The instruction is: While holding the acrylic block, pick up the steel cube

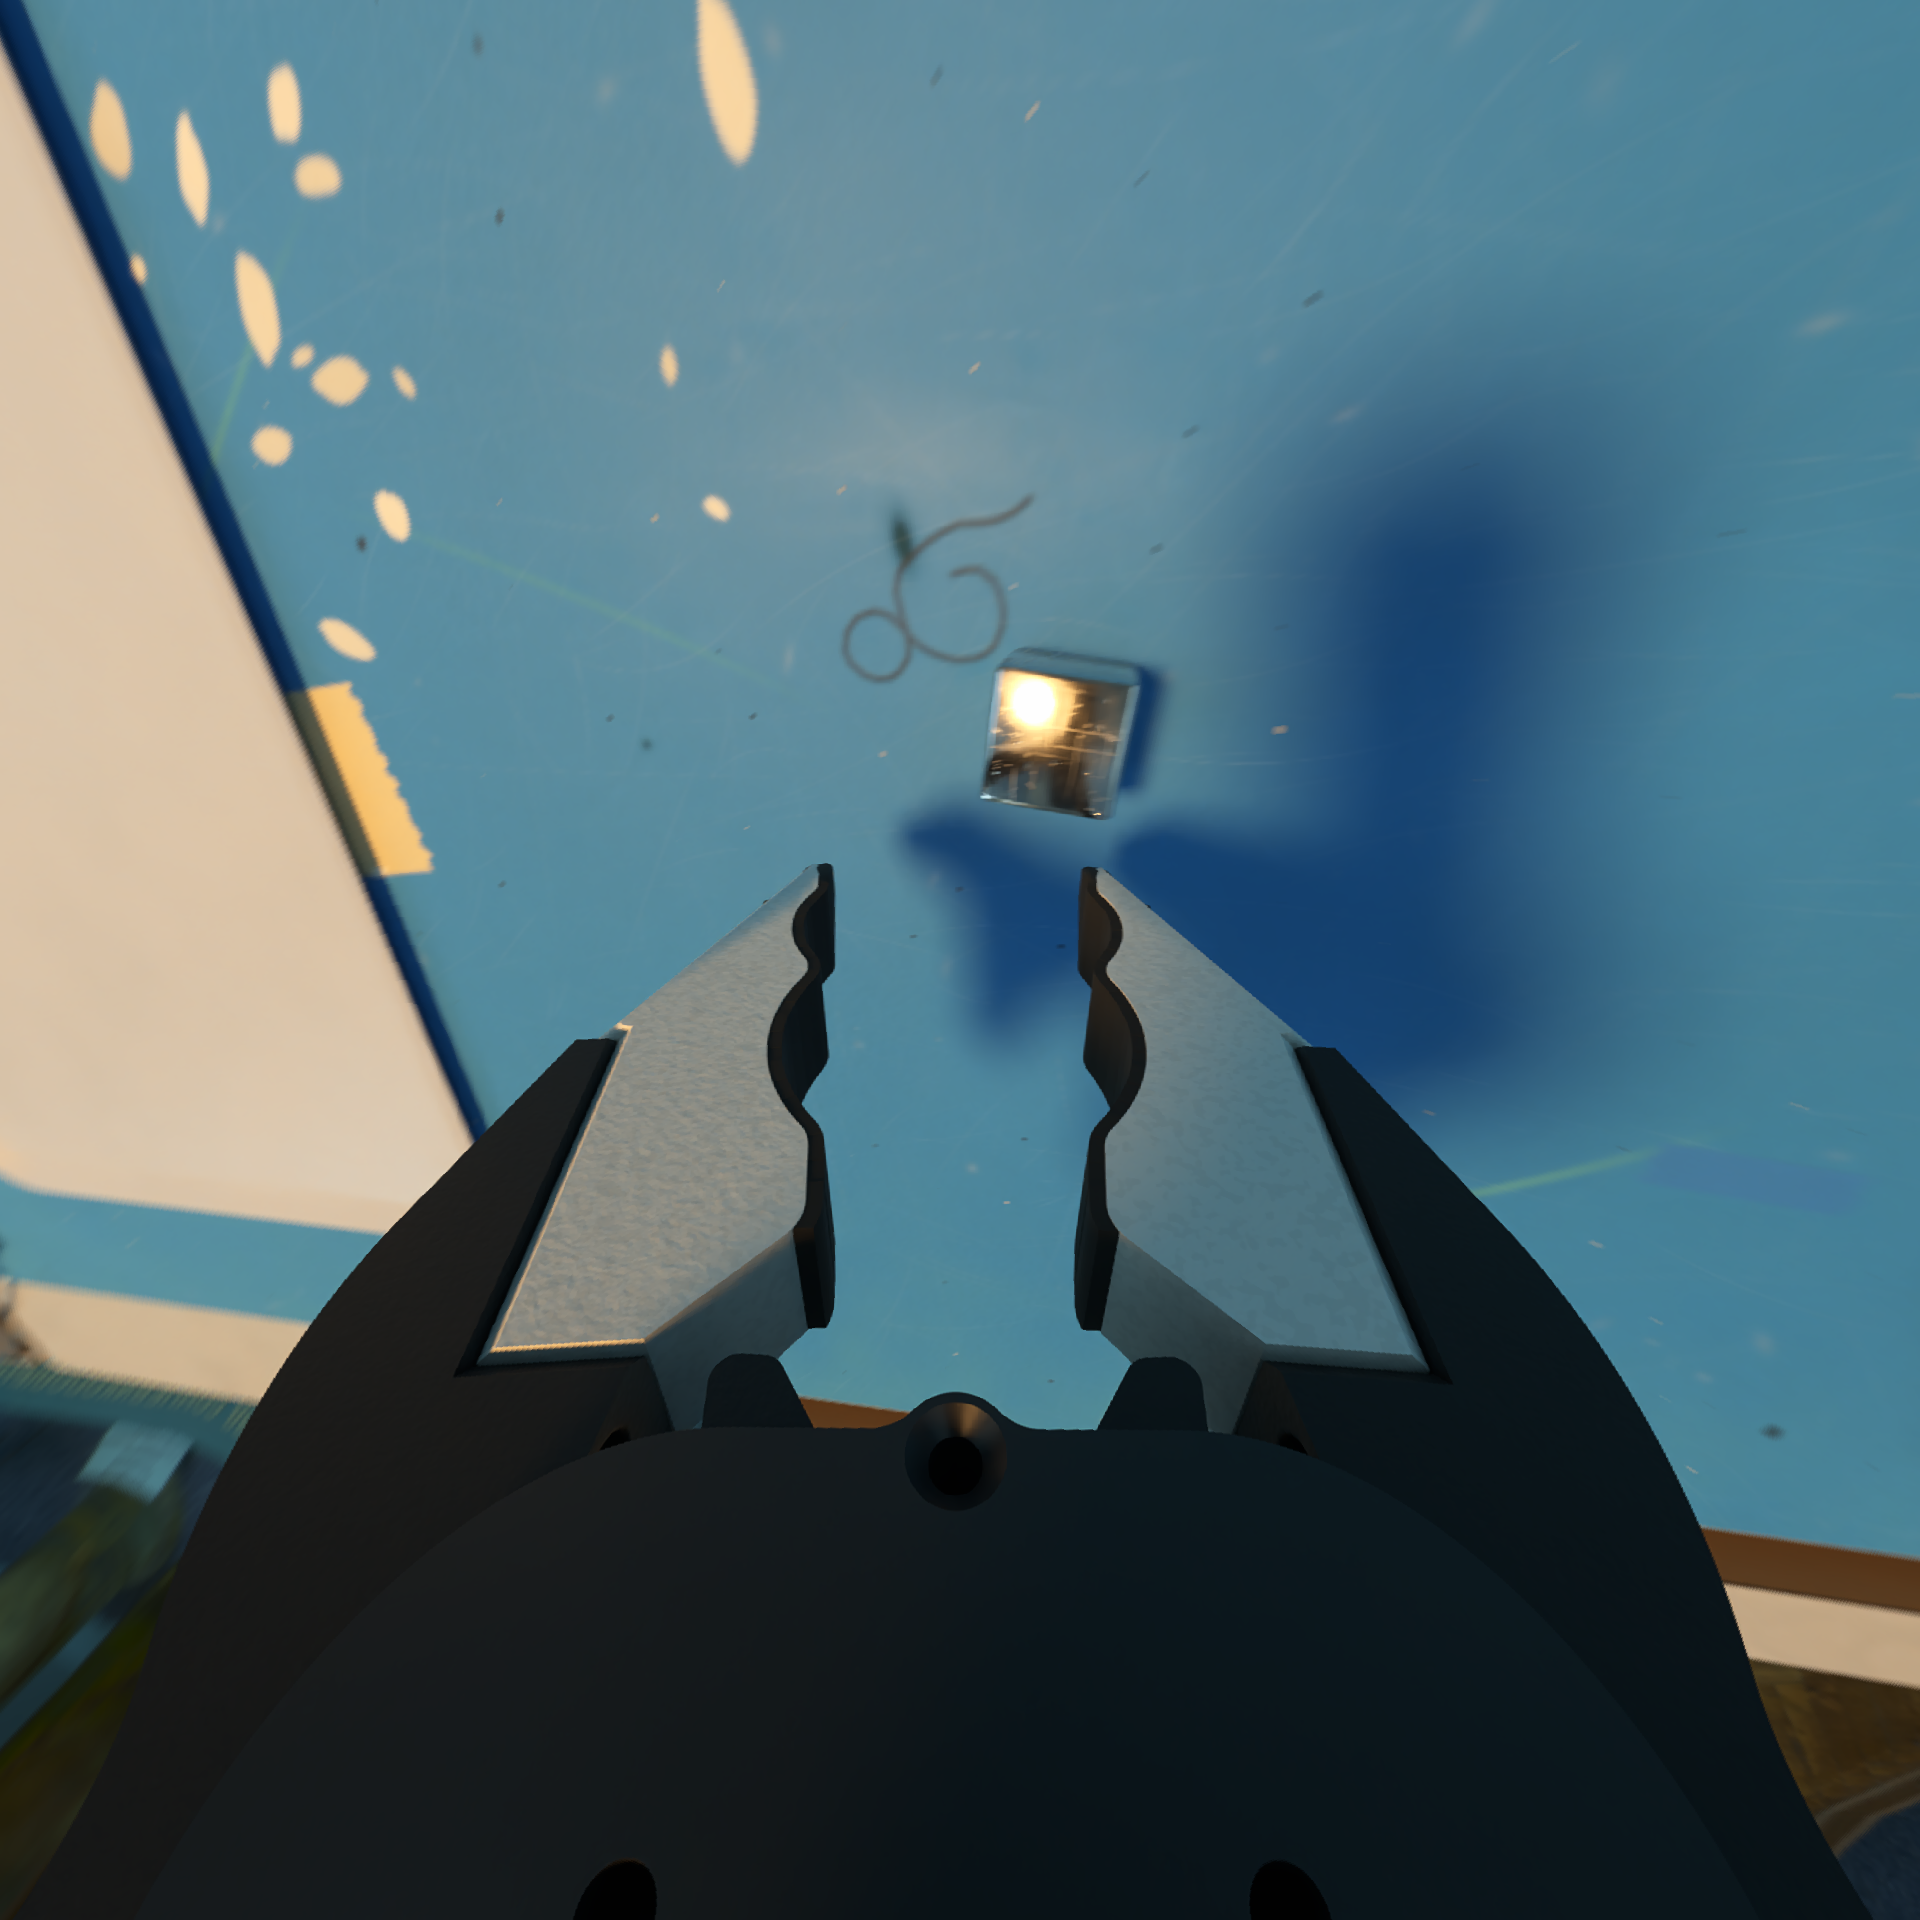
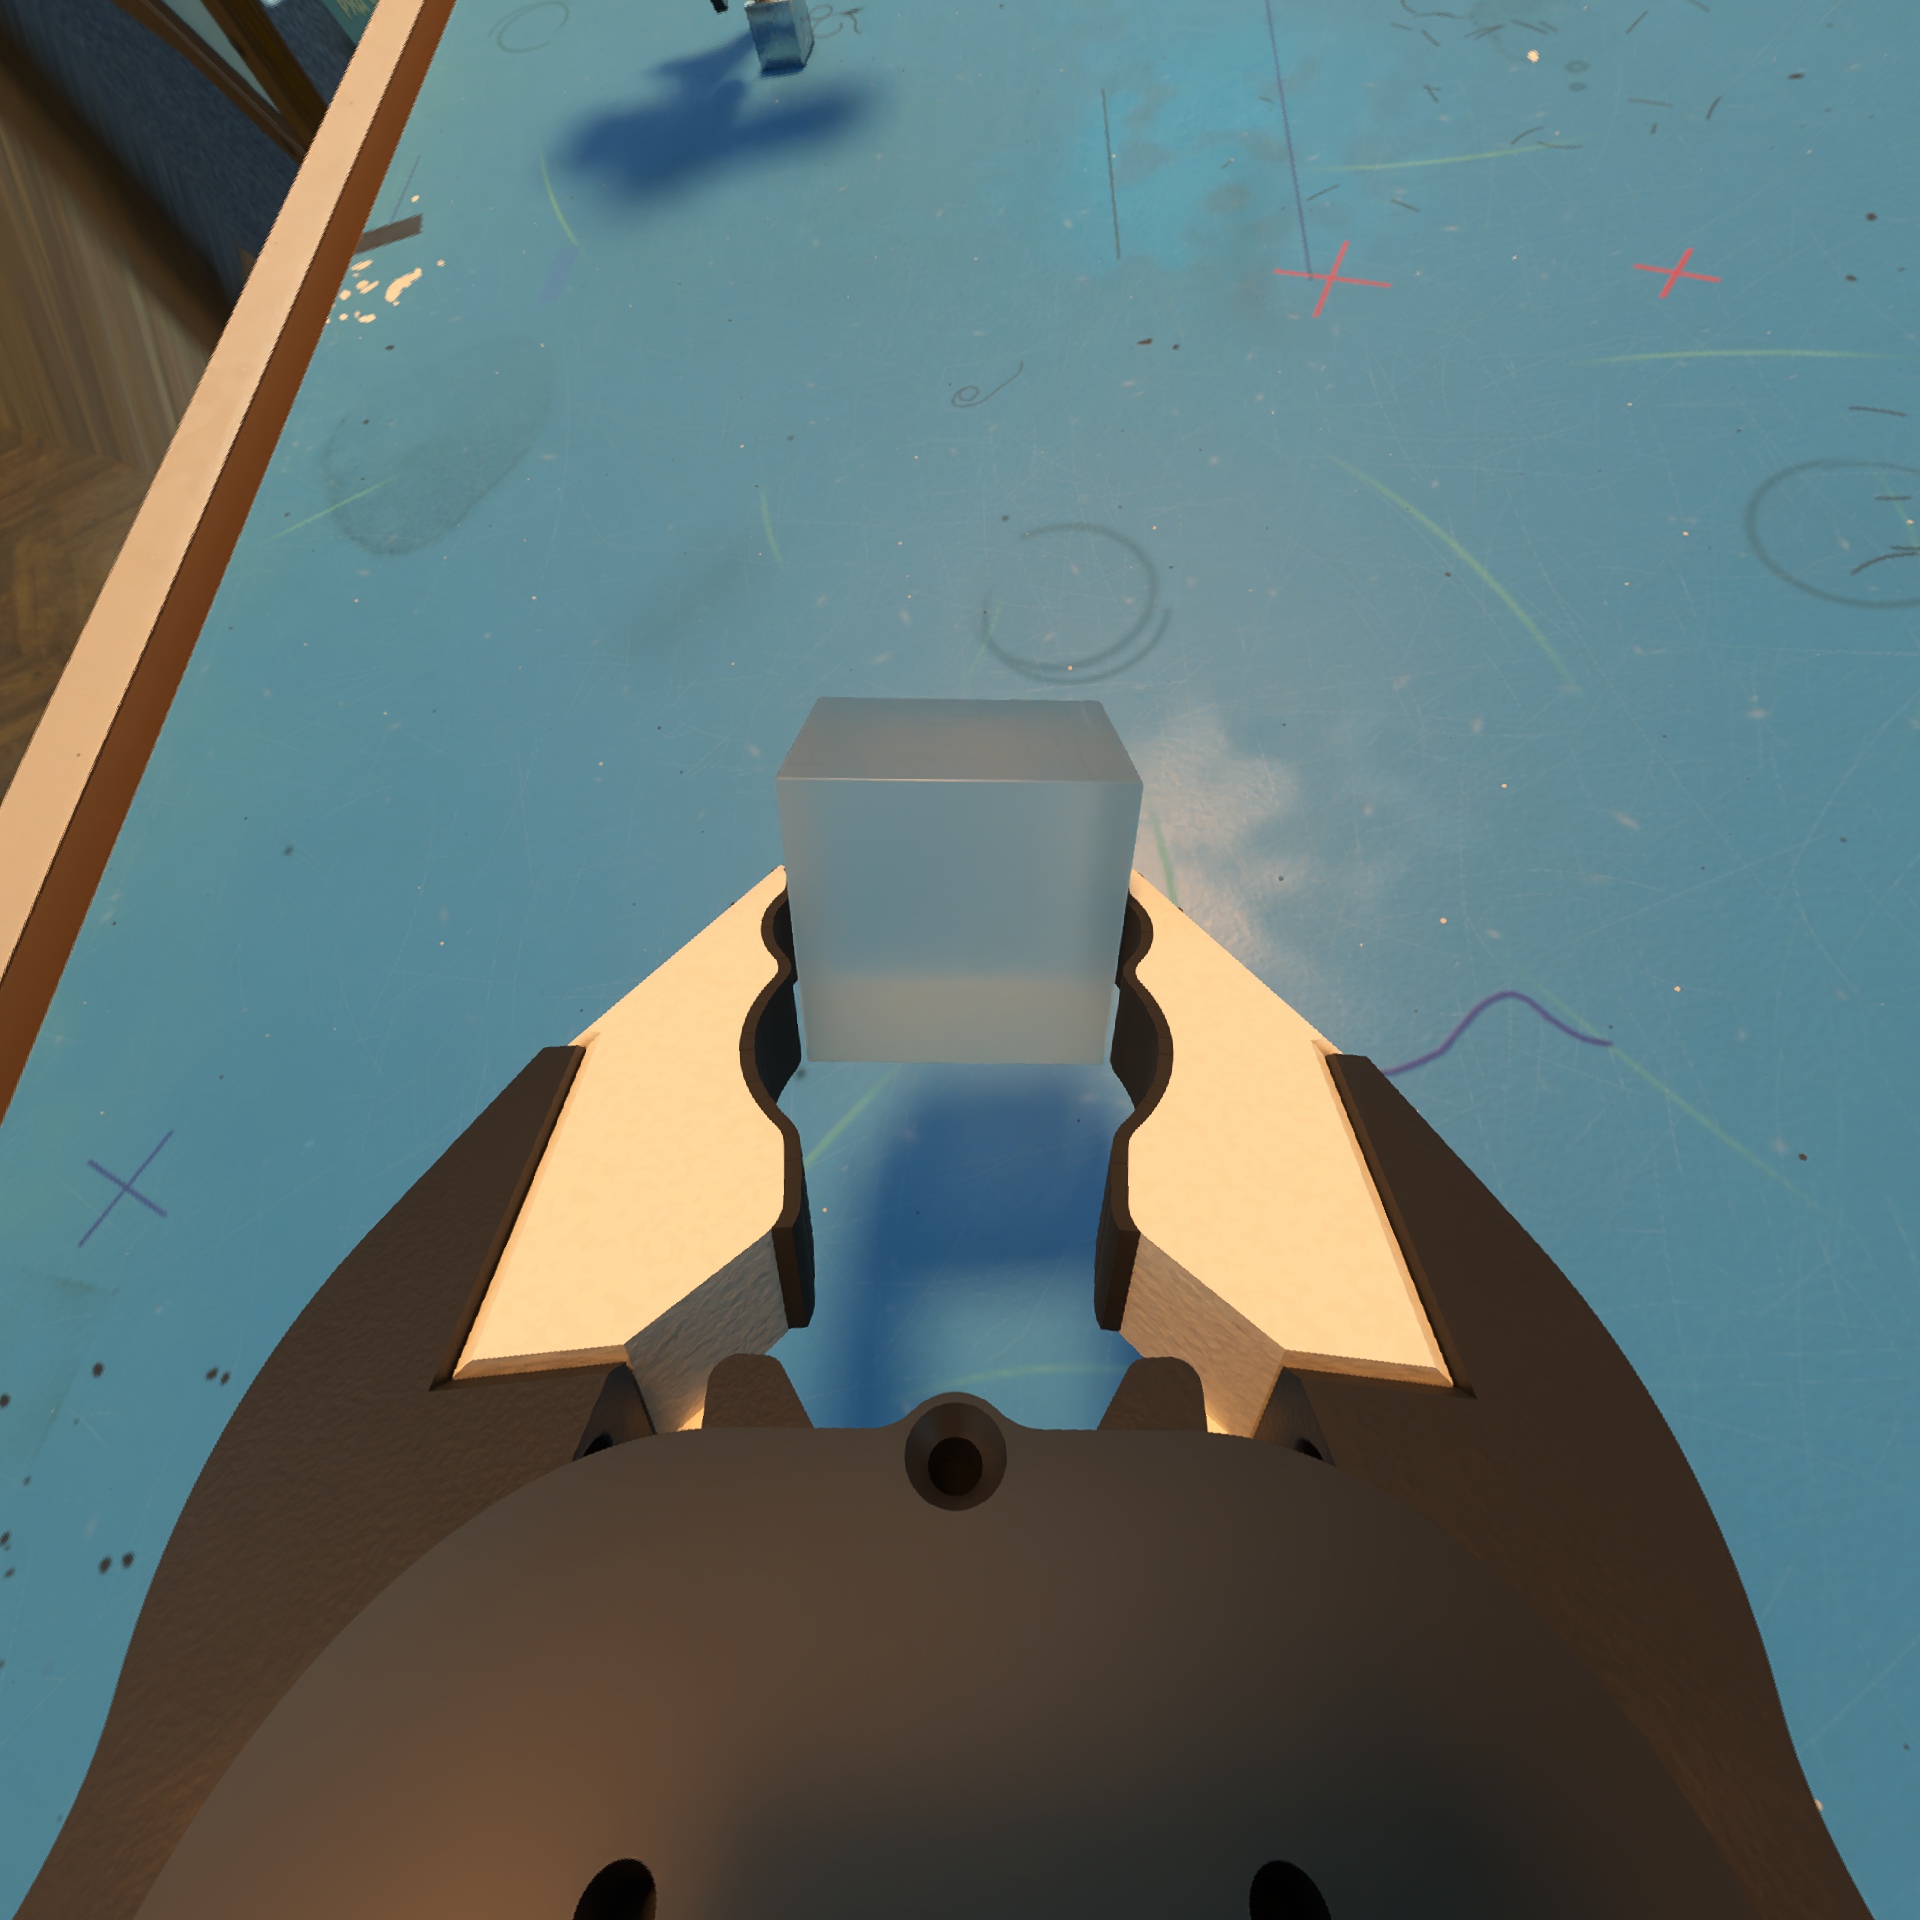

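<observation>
The steel cube (image 1: 1060, 740) is small and mirror-bright, with a lamp glare on its top. It rests on the blue table (image 1: 1455, 312), just beyond and slightly right of my left gripper (image 1: 956, 883), which is open and empty above the table. It also shows far off at the top of the right wrist view (image 2: 779, 36). My right gripper (image 2: 956, 894) is shut on the acrylic block (image 2: 956, 883), a frosted translucent cube held between the fingertips above the table, with its shadow below.
The table's wooden edge (image 2: 208, 416) runs along the left of the right wrist view, with floor beyond. A white sheet (image 1: 156, 779) with tan tape (image 1: 369, 790) lies left of the left gripper. The table's near edge (image 1: 1818, 1569) is at lower right.
</observation>
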Controlling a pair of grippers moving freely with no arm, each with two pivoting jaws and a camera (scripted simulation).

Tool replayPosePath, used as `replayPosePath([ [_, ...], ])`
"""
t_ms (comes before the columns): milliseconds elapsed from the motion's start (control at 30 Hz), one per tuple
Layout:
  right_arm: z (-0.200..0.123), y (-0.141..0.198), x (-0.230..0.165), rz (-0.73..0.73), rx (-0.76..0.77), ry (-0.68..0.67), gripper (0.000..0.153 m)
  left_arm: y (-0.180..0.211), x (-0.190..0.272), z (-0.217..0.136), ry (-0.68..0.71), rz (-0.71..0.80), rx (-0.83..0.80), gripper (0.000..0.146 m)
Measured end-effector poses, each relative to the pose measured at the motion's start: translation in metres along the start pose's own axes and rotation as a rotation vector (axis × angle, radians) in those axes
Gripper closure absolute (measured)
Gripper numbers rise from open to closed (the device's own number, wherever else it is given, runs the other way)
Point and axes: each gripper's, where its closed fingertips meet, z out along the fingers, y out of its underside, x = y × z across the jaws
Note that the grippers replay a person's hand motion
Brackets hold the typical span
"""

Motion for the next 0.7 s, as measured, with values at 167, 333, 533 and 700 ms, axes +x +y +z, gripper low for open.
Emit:
replayPosePath([
  [167, -0.001, 0.002, -0.004, -0.010, -0.004, -0.003, 0.093, -0.009, 0.004, -0.022, 0.060, -0.047, 0.107, 0.101],
  [333, -0.006, 0.001, -0.008, -0.022, 0.003, 0.000, 0.093, -0.015, 0.013, -0.023, 0.116, 0.045, 0.088, 0.099],
  [533, -0.011, 0.001, -0.015, -0.031, 0.000, 0.010, 0.093, -0.013, 0.016, 0.000, 0.129, 0.113, -0.099, 0.100],
  [700, -0.019, -0.002, -0.020, -0.043, 0.009, 0.027, 0.093, -0.014, 0.020, 0.014, 0.170, 0.090, -0.157, 0.109],
])
